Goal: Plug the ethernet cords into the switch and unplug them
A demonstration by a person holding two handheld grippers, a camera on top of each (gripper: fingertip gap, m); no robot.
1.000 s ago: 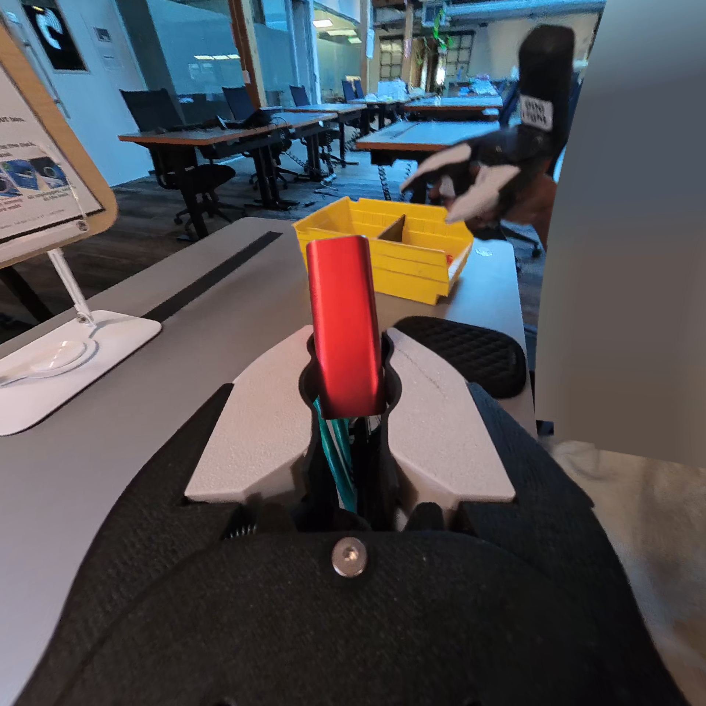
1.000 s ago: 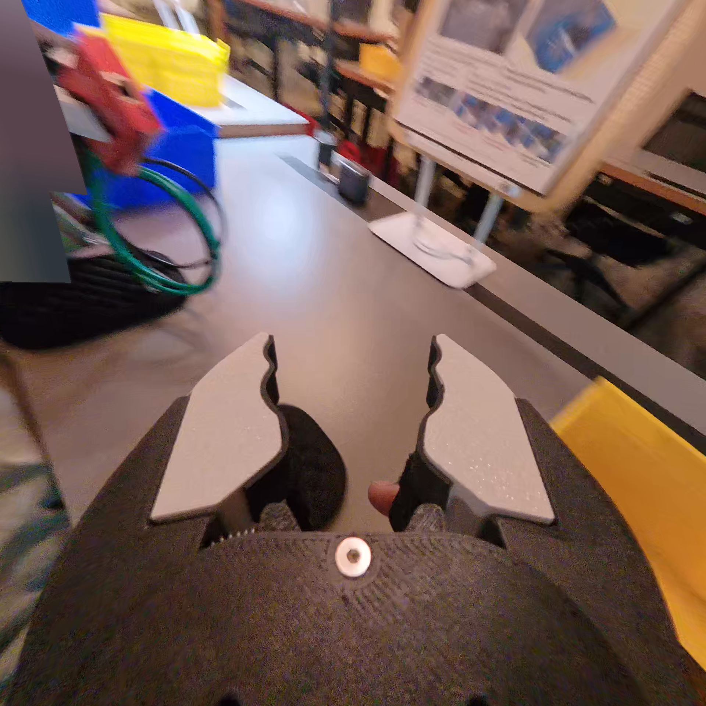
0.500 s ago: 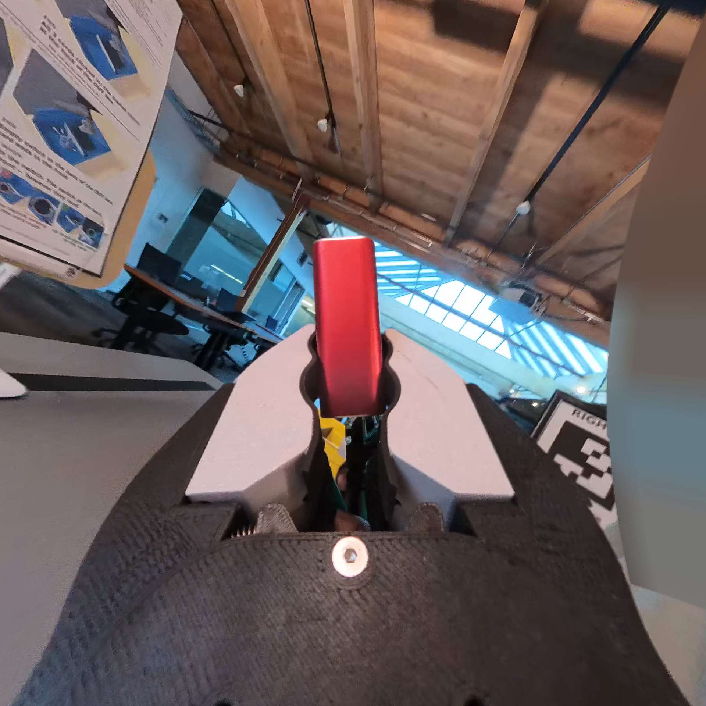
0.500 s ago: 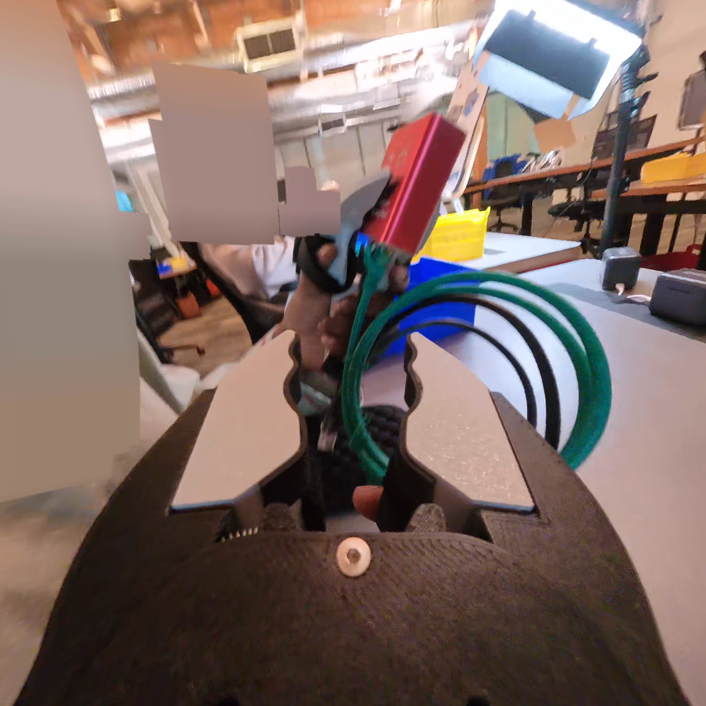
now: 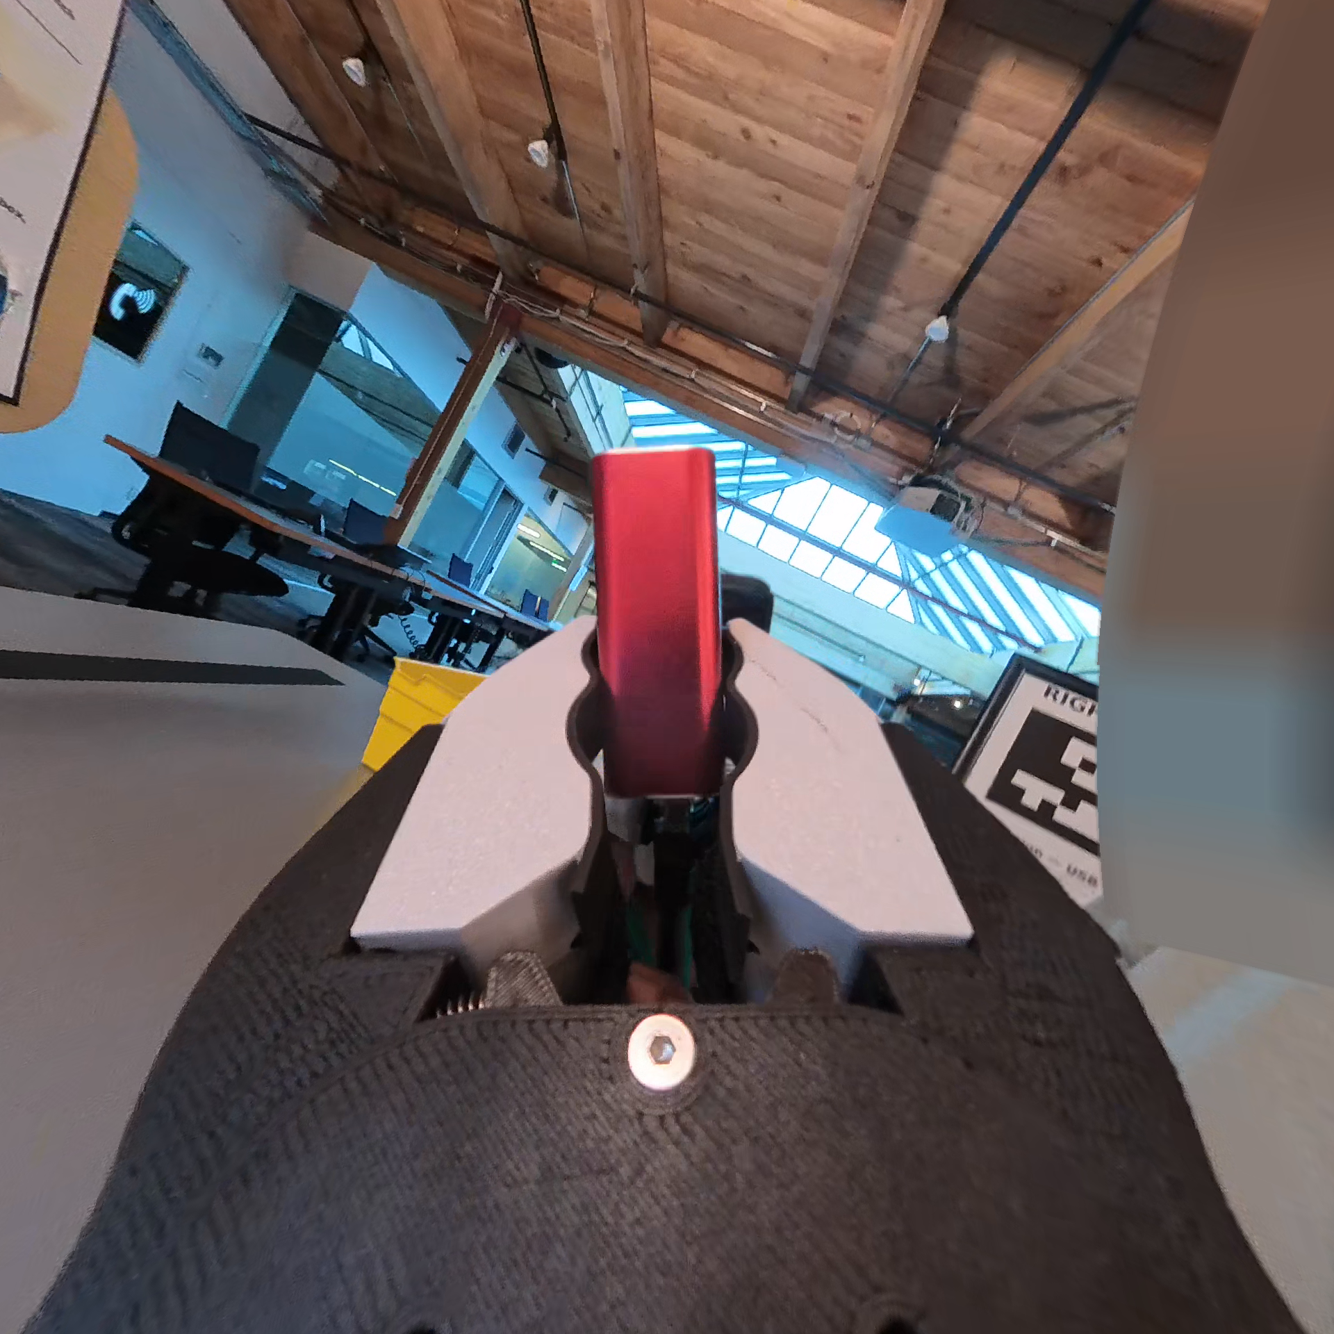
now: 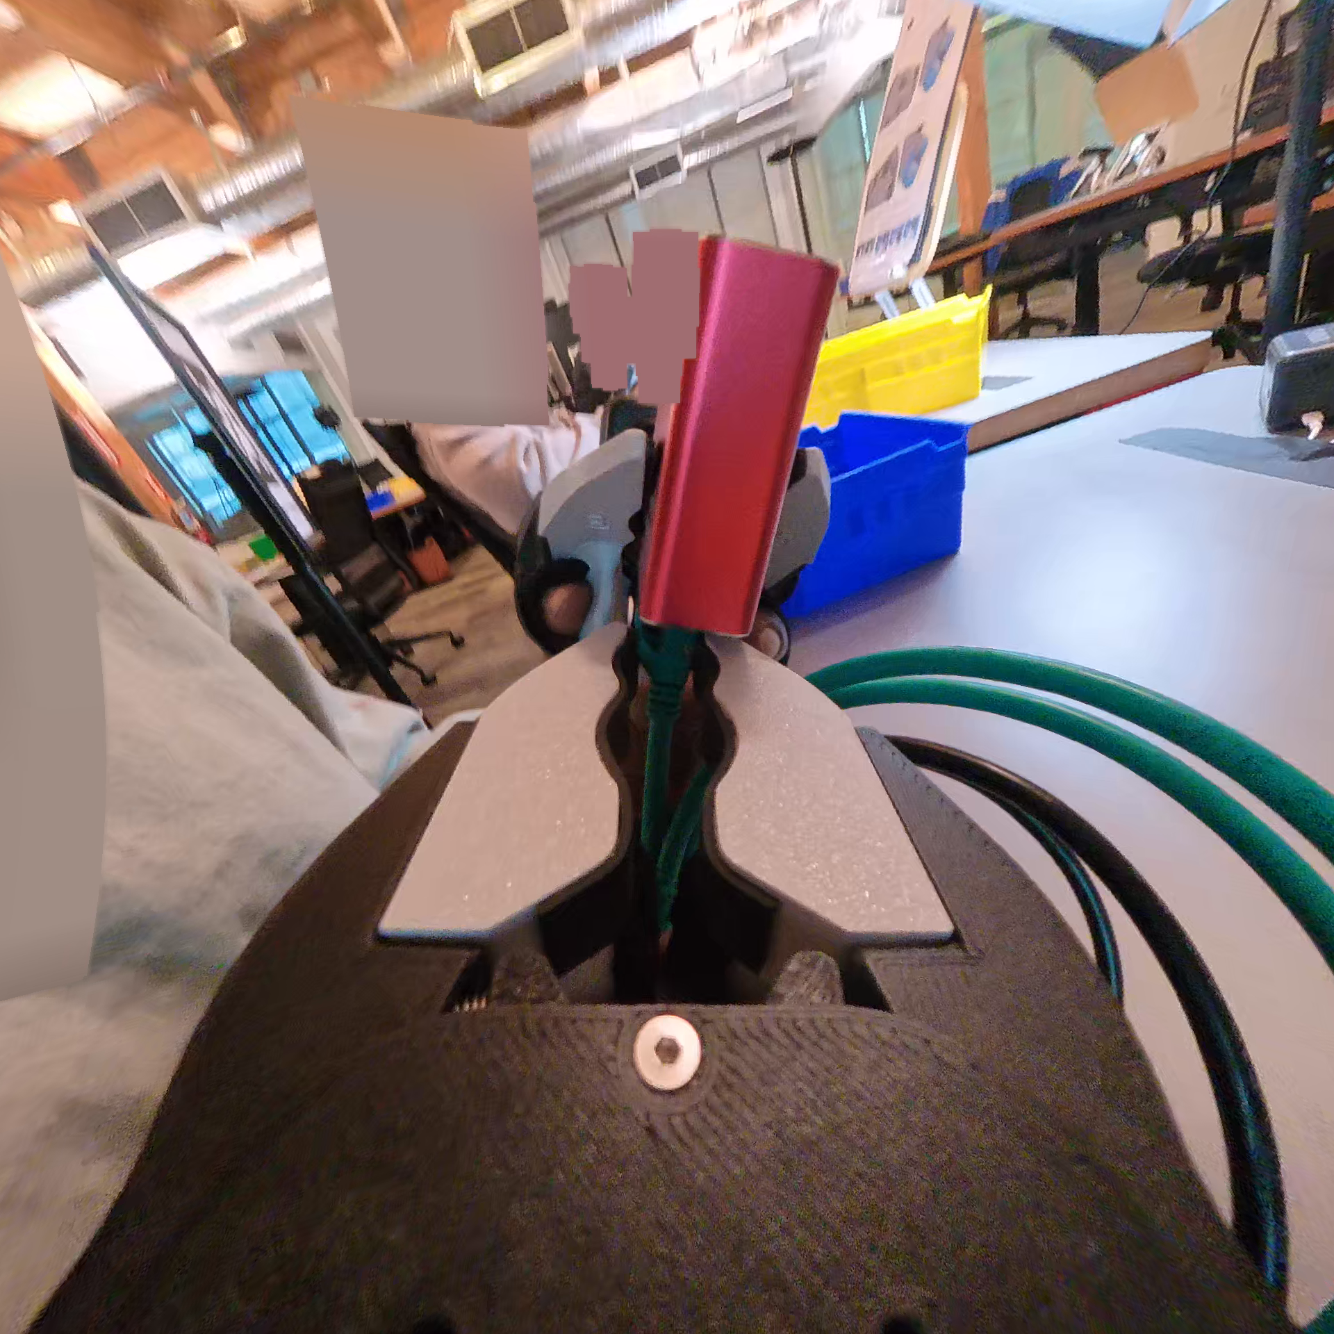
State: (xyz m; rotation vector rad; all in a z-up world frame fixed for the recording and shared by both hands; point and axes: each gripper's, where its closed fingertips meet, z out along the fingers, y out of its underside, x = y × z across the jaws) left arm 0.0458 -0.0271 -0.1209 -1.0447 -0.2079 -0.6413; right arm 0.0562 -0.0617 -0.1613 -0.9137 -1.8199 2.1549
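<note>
Setting: an open office under a timber ceiling, with a grey table [image 6: 1126, 577] along the right of the right wrist view.

Item 1, the switch [image 6: 729, 440]: a red metal block held clear of the table, standing nearly upright at centre frame in both views. We see the left gripper [image 5: 657, 715] clenched on its lower body, jaws pressed to either side.

Item 2, the green ethernet cord [image 6: 660, 693]: its plug sits in the bottom face of the switch, just above centre in the right wrist view. The cord runs down between the fingers of the right gripper [image 6: 664, 729], whose jaws stand close about it near the plug; we cannot tell whether they actually pinch it. Its slack loops out to the right over the table beside a black cord [image 6: 1126, 852].

Item 3, surroundings: a blue bin [image 6: 888, 505] behind the switch and a yellow bin [image 6: 909, 361] farther back, right of centre.

Handling note: we judge the step in hand to be unplugging. We should grip at the plug body rather than the cord, press the latch tab if reachable, and pull straight along the port axis while the left gripper holds the switch firm. A sideways tug could strain the latch or twist the switch in its grip.
</note>
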